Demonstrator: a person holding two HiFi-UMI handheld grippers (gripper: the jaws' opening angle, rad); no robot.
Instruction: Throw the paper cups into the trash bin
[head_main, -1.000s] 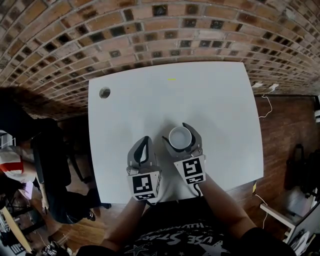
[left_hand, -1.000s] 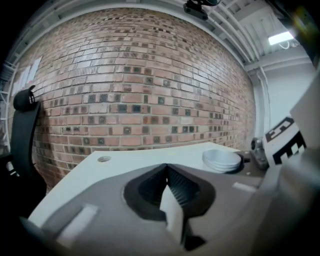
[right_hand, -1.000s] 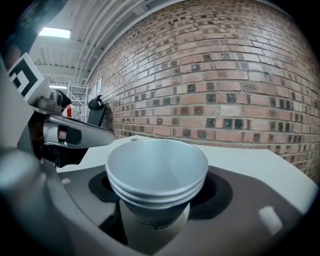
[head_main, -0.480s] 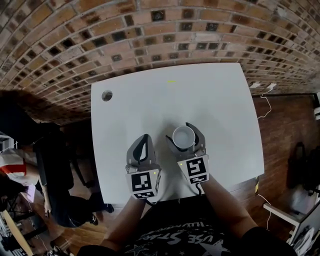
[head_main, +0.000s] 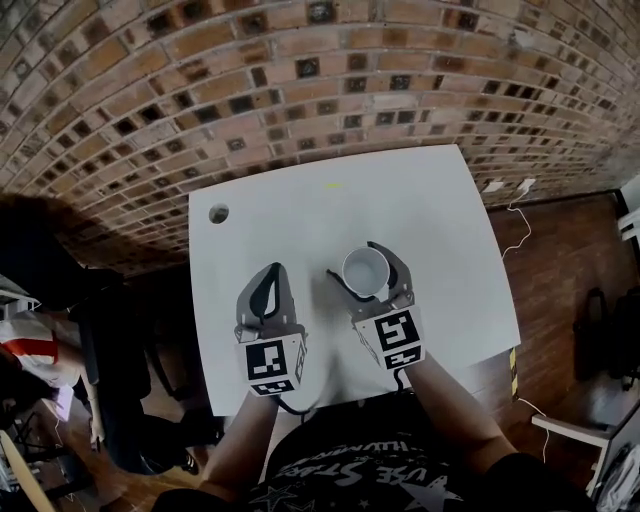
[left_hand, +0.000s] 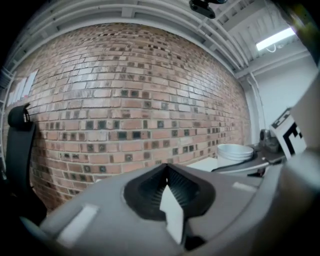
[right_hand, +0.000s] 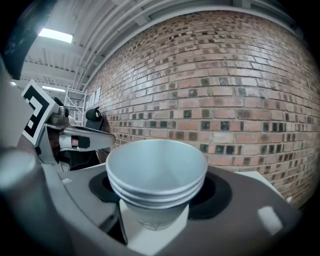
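A nested stack of white paper cups (head_main: 363, 271) stands upright between the jaws of my right gripper (head_main: 368, 272), which is shut on it and holds it above the white table (head_main: 300, 215). In the right gripper view the paper cups (right_hand: 156, 179) fill the middle, rim up, with the brick wall behind. My left gripper (head_main: 268, 288) hangs beside it on the left, shut with nothing in it. The left gripper view shows the left gripper (left_hand: 167, 192) with its jaws meeting, and the paper cups (left_hand: 235, 151) at the right edge. No trash bin is in sight.
A brick wall (head_main: 300, 80) runs behind the table. The table has a round cable hole (head_main: 218, 213) at its far left corner. A black office chair (head_main: 120, 360) and a seated person are on the left. Cables (head_main: 520, 215) lie on the wooden floor at the right.
Both grippers have risen from the table, the right one carrying the cup stack up with it. The left gripper has shifted a little to the left in the head view.
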